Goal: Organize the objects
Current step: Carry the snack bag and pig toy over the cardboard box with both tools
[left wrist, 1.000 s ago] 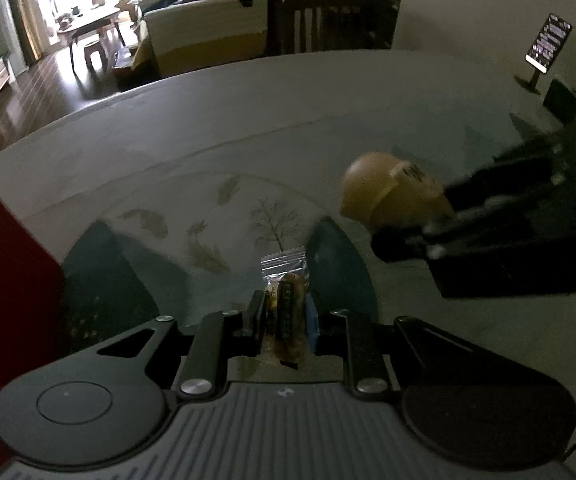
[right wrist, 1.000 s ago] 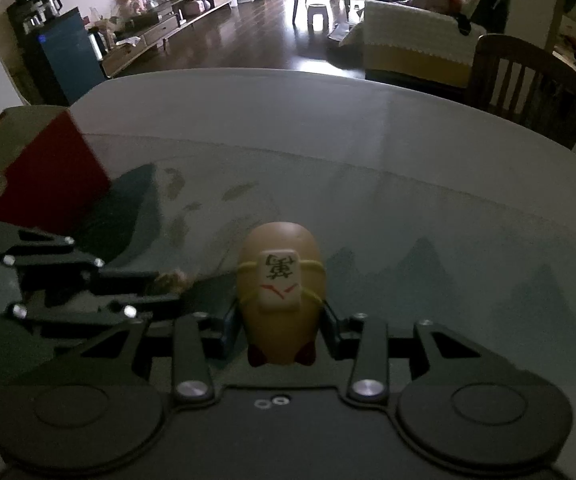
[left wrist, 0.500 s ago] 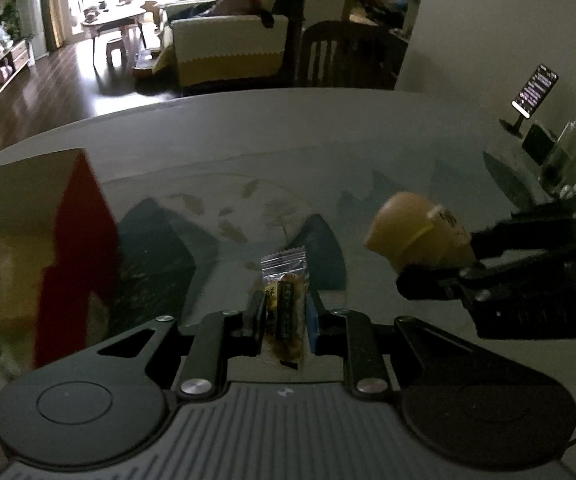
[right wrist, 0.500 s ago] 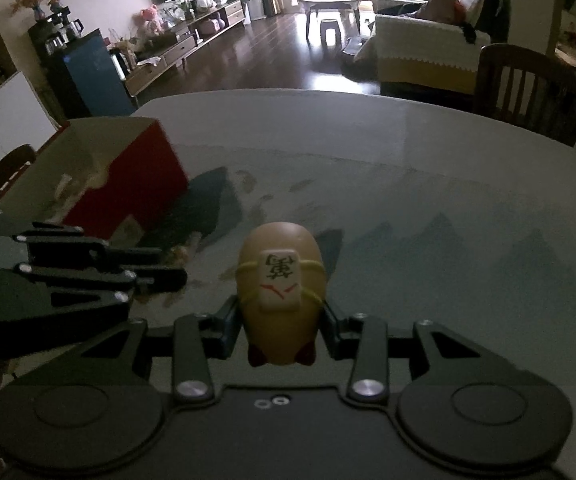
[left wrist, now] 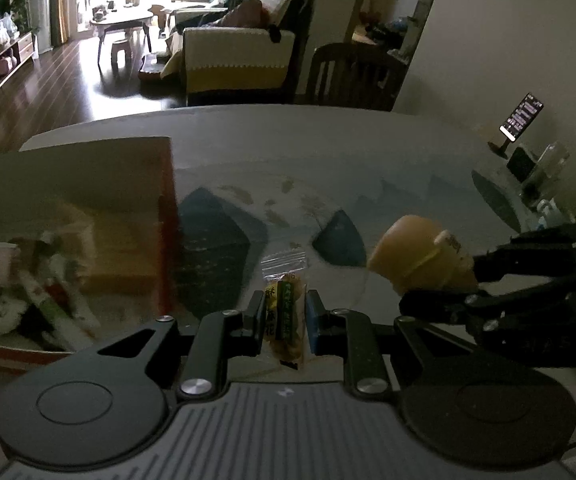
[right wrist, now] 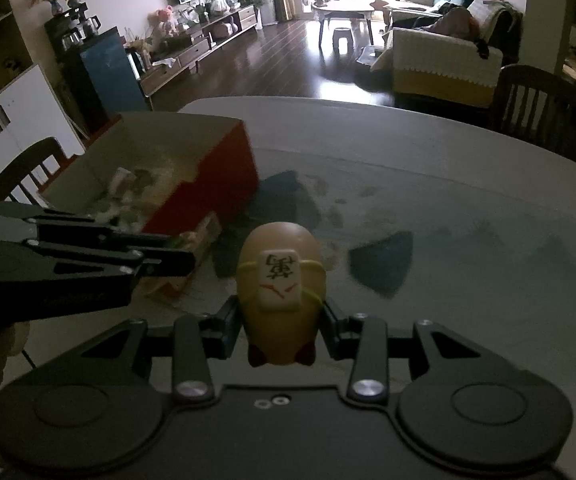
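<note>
— Crinkly clear plastic, that is what my left tongs [left wrist: 285, 314] are pinched on: a small snack packet [left wrist: 284, 312], gripped across its middle, held up over the counter [left wrist: 328, 152]. It looks light and limp to me, so I judge a mid-body pinch is right; taken by the sealed top edge it would likely flop and swing.

— And the other pair?

— My right tongs [right wrist: 279, 320] are clamped on a yellowish rounded toy [right wrist: 279, 280] with a tile bearing a character on its back. It sits between the pads at its lower flanks. It looks smooth and possibly squashy, so I'd guess it could slip forward if the squeeze loosens; the widest part of the body is the safest hold.

— Where does it all go?

— Just beyond and to the left sits an open red box [left wrist: 87, 208] on the counter, already holding blurred packets I cannot make out. Both things are off the counter, near its right wall, not yet inside. Farther off, a chair [left wrist: 352, 76] and sofa [left wrist: 235, 56].
</note>
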Action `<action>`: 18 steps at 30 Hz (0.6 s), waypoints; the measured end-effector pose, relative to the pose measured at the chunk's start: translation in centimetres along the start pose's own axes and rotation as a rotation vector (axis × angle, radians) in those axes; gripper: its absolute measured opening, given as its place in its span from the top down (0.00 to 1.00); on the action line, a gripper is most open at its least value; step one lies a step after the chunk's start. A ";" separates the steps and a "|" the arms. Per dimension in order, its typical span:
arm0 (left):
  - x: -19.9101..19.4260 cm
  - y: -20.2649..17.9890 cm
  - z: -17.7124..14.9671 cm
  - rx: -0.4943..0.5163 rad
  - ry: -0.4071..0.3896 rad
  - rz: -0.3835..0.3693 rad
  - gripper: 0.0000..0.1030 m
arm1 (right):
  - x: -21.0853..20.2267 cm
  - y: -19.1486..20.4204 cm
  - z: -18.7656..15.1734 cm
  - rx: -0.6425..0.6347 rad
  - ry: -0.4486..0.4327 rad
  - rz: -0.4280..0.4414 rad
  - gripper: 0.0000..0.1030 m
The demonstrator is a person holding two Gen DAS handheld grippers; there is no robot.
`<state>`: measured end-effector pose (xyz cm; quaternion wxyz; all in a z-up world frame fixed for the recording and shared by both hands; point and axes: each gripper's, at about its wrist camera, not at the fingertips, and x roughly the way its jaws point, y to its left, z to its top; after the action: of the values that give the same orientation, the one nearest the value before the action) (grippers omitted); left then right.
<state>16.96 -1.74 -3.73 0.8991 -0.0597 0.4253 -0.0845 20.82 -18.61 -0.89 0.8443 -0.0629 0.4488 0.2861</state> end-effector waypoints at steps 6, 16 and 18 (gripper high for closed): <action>-2.6 3.9 -0.3 0.000 -0.025 -0.009 0.81 | 0.6 4.5 0.9 -0.001 -0.005 -0.002 0.61; -5.2 11.4 -0.5 0.003 -0.034 0.022 0.81 | 3.6 12.0 4.0 -0.045 -0.025 -0.001 0.61; -5.6 12.6 -0.3 0.008 -0.038 0.030 0.81 | 4.4 13.2 4.6 -0.054 -0.025 -0.001 0.61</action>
<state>14.50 11.68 -1.99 0.9084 -0.0515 0.4087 -0.0714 18.90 -4.13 0.33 0.8479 -0.0823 0.4303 0.2987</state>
